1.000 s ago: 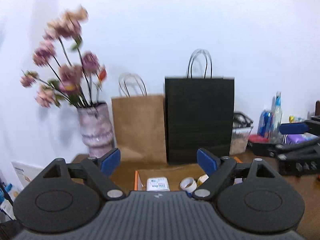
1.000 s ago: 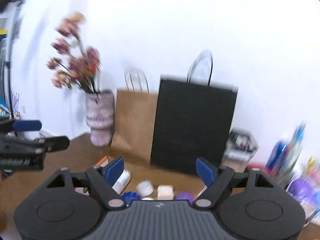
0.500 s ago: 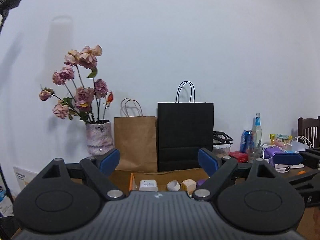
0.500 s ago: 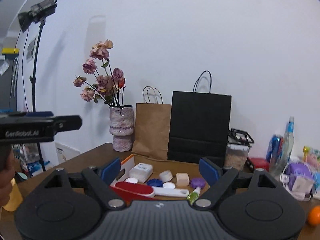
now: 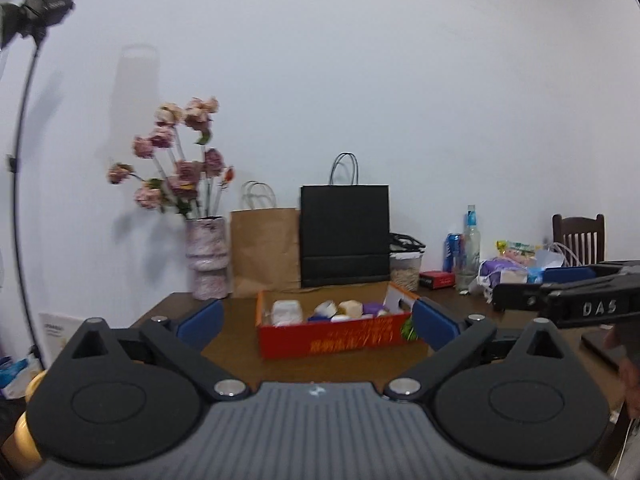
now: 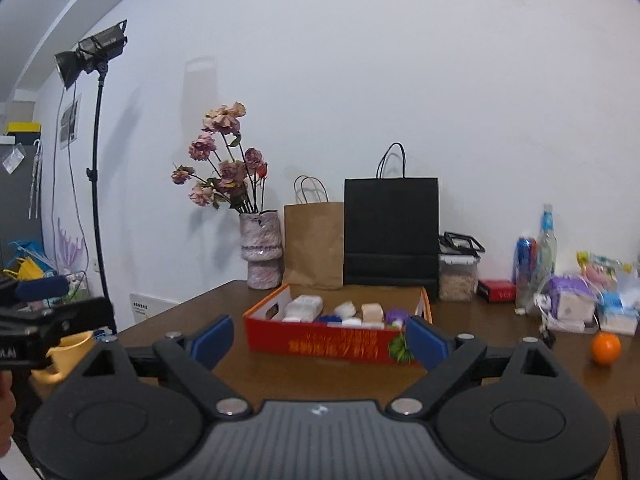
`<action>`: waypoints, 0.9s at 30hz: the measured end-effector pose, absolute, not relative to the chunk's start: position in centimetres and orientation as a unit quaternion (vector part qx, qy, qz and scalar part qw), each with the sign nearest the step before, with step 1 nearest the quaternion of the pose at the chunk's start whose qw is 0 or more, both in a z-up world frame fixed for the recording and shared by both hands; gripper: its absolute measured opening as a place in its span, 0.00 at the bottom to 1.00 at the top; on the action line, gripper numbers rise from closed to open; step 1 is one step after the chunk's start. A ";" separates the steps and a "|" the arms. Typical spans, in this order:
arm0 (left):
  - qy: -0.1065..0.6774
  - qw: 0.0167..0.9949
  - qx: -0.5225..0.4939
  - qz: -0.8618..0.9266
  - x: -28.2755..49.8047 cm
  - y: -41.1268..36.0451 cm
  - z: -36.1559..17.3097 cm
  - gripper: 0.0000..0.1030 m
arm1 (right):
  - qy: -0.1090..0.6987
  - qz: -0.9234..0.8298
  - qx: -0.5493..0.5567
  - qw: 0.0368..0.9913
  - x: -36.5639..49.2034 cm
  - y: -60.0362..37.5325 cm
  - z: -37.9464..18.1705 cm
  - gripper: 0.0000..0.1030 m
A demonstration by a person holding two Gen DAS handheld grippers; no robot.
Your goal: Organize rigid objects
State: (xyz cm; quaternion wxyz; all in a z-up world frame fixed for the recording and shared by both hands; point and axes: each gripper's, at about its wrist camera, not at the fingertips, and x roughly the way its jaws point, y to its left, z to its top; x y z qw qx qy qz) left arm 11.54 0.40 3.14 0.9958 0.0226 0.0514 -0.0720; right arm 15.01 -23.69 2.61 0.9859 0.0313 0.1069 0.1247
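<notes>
A red and orange cardboard box [image 5: 336,338] [image 6: 320,344] stands on the brown wooden table [image 6: 320,380], well ahead of both grippers. Inside it lie several small things, among them a white pack [image 6: 306,306], a beige block [image 6: 372,313] and a purple lid [image 6: 396,315]. My left gripper [image 5: 318,326] is off the box with its jaws opening and nothing between the blue pads. My right gripper [image 6: 319,339] is likewise apart from it, jaws opening and empty. Each gripper shows at the edge of the other's view, the right gripper [image 5: 532,288] and the left gripper [image 6: 64,300].
Along the wall stand a vase of dried roses [image 6: 260,256], a brown paper bag [image 6: 314,244] and a black paper bag [image 6: 390,232]. To the right are a lidded container [image 6: 458,276], bottles [image 6: 546,256], packets and an orange [image 6: 606,348]. A yellow mug [image 6: 68,354] and a light stand [image 6: 96,160] are at left.
Both grippers have drawn back from the box and sunk a little, so its red front side now shows. Both pairs of jaws stand wider than before.
</notes>
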 end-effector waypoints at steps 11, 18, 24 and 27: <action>0.054 0.998 0.038 -0.010 -0.7 1.5 -0.4 1.00 | 0.105 0.074 0.004 0.992 -0.6 -20.3 -3.1 1.00; 0.062 0.998 0.019 -0.012 -1.3 1.9 -0.7 1.00 | 0.114 0.073 0.010 0.991 -0.6 -20.3 -2.7 1.00; 0.062 0.998 0.021 -0.016 -1.3 2.2 -0.5 1.00 | 0.114 0.078 0.010 0.990 -0.3 -20.1 -2.6 1.00; 0.062 0.998 0.020 -0.017 -1.2 2.2 -0.4 1.00 | 0.115 0.078 0.011 0.990 -0.2 -20.1 -2.5 1.00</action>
